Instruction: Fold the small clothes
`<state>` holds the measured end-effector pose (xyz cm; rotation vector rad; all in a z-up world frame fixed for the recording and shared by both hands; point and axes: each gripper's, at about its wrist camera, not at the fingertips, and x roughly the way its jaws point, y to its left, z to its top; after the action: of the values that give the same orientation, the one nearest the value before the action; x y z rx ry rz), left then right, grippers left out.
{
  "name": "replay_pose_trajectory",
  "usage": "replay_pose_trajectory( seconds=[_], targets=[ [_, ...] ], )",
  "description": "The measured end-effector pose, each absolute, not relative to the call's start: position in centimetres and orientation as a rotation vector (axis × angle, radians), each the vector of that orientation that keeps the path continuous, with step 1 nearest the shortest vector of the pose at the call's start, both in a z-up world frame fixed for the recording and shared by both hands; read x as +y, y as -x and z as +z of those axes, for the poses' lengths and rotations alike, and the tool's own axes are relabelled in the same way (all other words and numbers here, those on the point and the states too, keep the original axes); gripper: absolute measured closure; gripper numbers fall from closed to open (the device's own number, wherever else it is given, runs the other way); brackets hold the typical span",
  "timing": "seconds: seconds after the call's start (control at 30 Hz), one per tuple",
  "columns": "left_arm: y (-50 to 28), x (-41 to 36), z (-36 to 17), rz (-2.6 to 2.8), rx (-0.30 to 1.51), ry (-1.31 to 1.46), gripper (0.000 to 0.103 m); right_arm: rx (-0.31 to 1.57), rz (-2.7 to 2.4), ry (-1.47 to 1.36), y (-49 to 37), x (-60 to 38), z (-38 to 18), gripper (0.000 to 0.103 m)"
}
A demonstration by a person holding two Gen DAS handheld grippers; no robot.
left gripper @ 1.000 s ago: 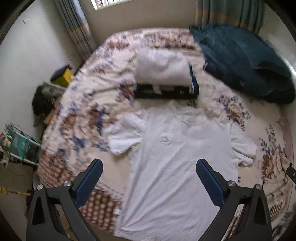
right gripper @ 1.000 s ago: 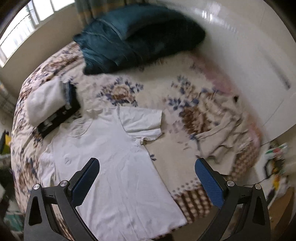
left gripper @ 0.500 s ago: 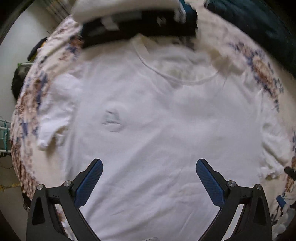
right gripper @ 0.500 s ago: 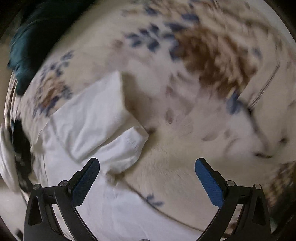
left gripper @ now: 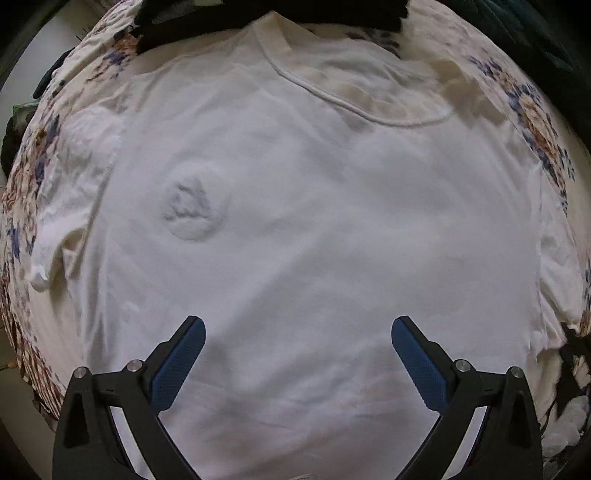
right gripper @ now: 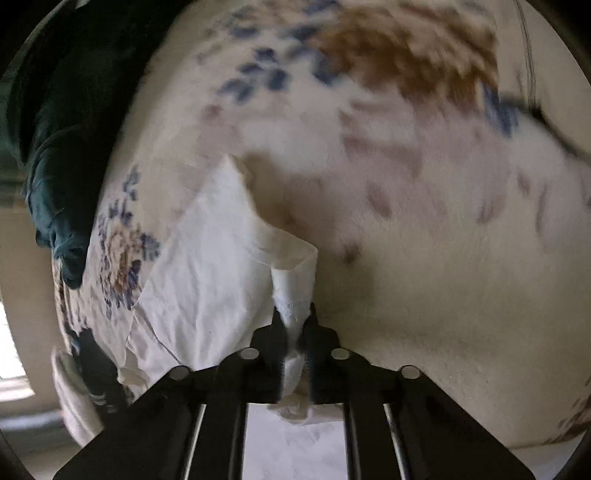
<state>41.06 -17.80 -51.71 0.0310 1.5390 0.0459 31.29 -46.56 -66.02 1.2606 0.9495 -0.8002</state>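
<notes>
A white T-shirt (left gripper: 314, 221) lies flat, front up, on the floral bedspread (left gripper: 532, 122), its collar toward the top of the left wrist view and a small pale emblem on its chest. My left gripper (left gripper: 297, 332) hangs straight down over the lower chest, jaws wide open with nothing between them. In the right wrist view my right gripper (right gripper: 294, 317) has closed on the hem of the shirt's right sleeve (right gripper: 221, 266), and a fold of white cloth is pinched between the fingers.
Folded dark and white clothes (left gripper: 332, 11) are stacked just beyond the collar. A dark teal blanket (right gripper: 55, 155) is heaped at the far side of the bed. The bedspread right of the sleeve (right gripper: 424, 258) is bare.
Both grippers came down close over the shirt. The right gripper rolled, reached the right sleeve and shut on its hem; the left stayed open.
</notes>
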Motion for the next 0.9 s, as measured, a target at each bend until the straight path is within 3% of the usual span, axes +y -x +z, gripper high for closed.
replay_pose_trajectory(
  seconds=[0.23,0.43,0.8,0.83,0.9],
  targets=[
    [-41.3,-12.6,-48.8,0.073,1.507,0.055,0.0,0.985,-0.601,-0.602,-39.0,-38.9,-58.9,0.097],
    [-40.5,-7.1,-46.5,0.157,1.471,0.057,0.0,1.058,-0.212,0.094,-42.0,-21.4,-60.7,0.098],
    [-39.6,-1.8,-46.8,0.217,1.457,0.066,0.0,1.086,-0.039,0.469,-38.4,-12.9,-64.1,0.098],
    [-39.6,-1.4,-46.6,0.216,1.456,0.072,0.0,1.112,-0.01,0.484,-38.6,-12.5,-64.2,0.096],
    [-39.2,-0.8,-46.4,0.217,1.454,0.071,0.0,1.166,0.073,0.485,-38.5,-12.0,-64.1,0.08]
  ],
)
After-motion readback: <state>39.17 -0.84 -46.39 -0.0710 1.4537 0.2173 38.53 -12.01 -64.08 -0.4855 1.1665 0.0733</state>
